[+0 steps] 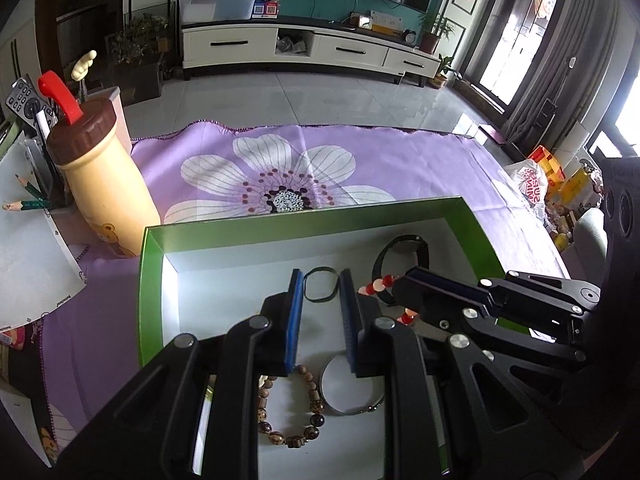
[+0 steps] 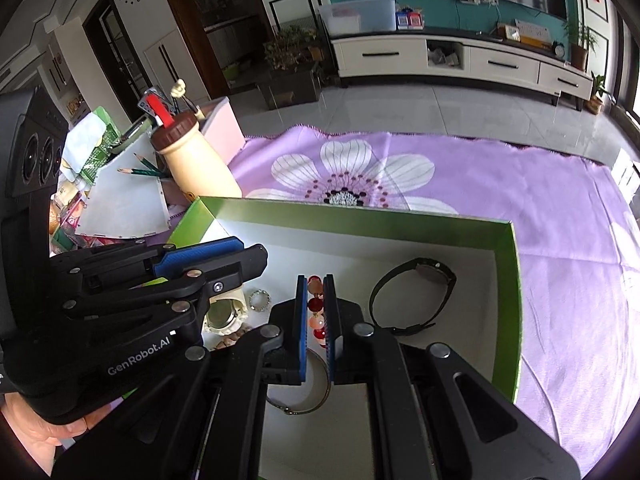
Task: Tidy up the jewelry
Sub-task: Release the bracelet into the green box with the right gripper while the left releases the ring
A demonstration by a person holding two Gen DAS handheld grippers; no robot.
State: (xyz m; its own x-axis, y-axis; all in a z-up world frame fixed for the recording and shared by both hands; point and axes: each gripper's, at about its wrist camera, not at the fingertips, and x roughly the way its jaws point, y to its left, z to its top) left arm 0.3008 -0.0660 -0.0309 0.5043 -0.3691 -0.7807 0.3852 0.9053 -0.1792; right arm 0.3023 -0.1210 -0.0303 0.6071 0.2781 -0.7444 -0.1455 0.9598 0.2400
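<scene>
The red bead bracelet (image 2: 316, 308) lay in the green box (image 2: 514, 280), beside the black watch (image 2: 420, 292). The right gripper (image 2: 316, 308) hung over it, jaws nearly pressed together; contact could not be confirmed. A clean pick would call for a wider spread first. The left gripper (image 1: 322, 292) stood narrowly spread, empty, above a black band (image 1: 320, 290). Fingers hid parts of the bangle (image 2: 304, 400).

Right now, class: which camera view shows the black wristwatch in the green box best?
The right wrist view: the black wristwatch lies unobstructed, case and looped strap both visible. In the left wrist view the wristwatch is partly hidden behind the right gripper, so only its upper loop shows.
</scene>
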